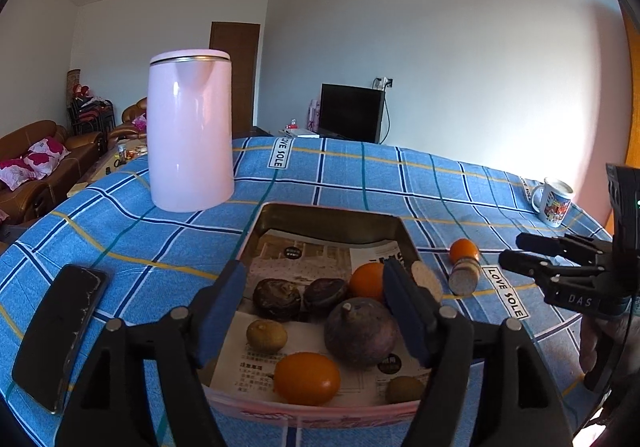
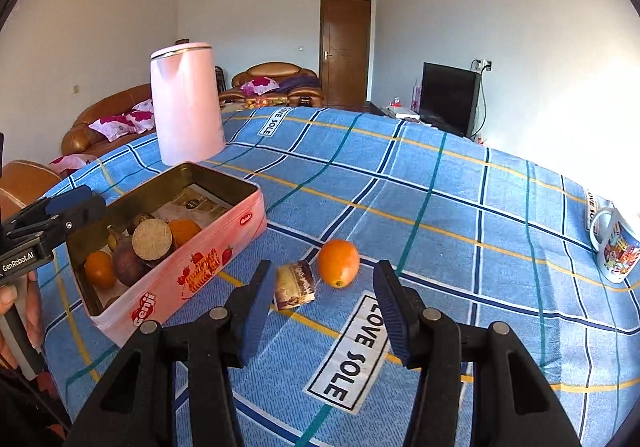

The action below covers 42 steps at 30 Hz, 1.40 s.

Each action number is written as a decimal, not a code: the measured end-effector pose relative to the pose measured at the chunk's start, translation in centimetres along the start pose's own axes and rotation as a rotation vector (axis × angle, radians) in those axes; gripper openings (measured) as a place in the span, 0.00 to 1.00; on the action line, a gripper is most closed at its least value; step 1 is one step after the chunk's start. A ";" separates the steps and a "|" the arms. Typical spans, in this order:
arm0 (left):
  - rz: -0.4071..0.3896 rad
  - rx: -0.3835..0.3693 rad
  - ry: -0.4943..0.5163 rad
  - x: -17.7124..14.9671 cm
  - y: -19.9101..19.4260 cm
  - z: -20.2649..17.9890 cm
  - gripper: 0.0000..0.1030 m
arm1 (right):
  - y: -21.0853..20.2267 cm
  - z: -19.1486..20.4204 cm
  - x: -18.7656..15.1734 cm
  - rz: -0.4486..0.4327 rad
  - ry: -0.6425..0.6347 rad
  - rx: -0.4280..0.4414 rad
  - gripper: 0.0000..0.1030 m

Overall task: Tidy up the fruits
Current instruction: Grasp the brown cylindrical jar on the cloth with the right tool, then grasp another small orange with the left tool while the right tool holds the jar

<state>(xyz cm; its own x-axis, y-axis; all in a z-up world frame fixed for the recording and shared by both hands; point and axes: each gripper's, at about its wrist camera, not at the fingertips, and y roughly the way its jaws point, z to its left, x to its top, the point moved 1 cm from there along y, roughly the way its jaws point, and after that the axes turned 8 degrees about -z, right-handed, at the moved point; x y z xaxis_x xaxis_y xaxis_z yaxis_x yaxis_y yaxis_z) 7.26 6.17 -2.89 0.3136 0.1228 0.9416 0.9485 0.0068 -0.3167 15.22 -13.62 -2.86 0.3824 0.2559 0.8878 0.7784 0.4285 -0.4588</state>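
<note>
A pink tin box lined with newspaper holds several fruits: a dark purple round fruit, two oranges, dark wrinkled fruits and small brown ones. A cut sugarcane piece leans inside it. My left gripper is open and empty over the box. On the cloth right of the box lie an orange and a short sugarcane piece. My right gripper is open and empty just before them.
A pink kettle stands behind the box. A black phone lies at the left. A printed mug stands at the far right edge. The table has a blue checked cloth.
</note>
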 end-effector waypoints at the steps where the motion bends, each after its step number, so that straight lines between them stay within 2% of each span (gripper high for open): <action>1: -0.001 -0.003 0.005 0.0 0.0 -0.2 0.71 | 0.6 0.5 -0.1 0.009 -0.019 0.000 0.51; 5: -0.007 -0.013 0.018 0.3 -0.2 -1.0 0.71 | 2.0 1.8 -0.2 0.051 -0.076 0.021 0.51; 10: -0.012 -0.022 0.031 0.6 -0.3 -1.4 0.73 | 3.6 2.3 -0.2 0.096 -0.117 -0.003 0.51; 13: -0.012 -0.024 0.036 0.6 -0.3 -1.8 0.74 | 4.5 2.6 -0.2 0.122 -0.127 0.005 0.44; 19: -0.007 -0.031 0.051 0.8 0.0 -2.6 0.74 | 6.1 2.6 -0.7 0.217 -0.136 -0.004 0.43; 20: -0.006 -0.034 0.053 0.9 0.1 -2.7 0.74 | 6.4 2.5 -0.8 0.231 -0.133 -0.003 0.37; 25: -0.011 -0.066 0.079 1.9 0.5 -4.9 0.74 | 4.5 2.2 -0.4 0.157 -0.113 0.002 0.36; 28: -0.008 -0.107 0.116 2.4 1.2 -7.5 0.74 | 3.1 0.3 -0.1 0.106 -0.064 -0.038 0.36; 35: 0.107 -0.198 0.144 2.2 5.9 -13.5 0.74 | 1.9 -6.3 -0.7 0.102 0.061 -0.147 0.36; 38: 0.153 -0.202 0.154 1.9 8.1 -15.4 0.74 | 1.5 -8.2 -0.8 0.099 0.082 -0.188 0.36; 42: 0.209 -0.199 0.165 1.5 10.6 -17.1 0.74 | 1.1 -9.9 -0.9 0.086 0.125 -0.198 0.36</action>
<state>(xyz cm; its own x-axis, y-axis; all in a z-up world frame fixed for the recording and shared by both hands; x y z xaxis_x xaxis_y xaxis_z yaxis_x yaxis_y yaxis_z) 18.51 -10.56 -2.91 0.4896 -0.0617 0.8697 0.8482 -0.1976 -0.4915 20.65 -21.91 -3.87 0.5008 0.1692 0.8489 0.8180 0.2280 -0.5280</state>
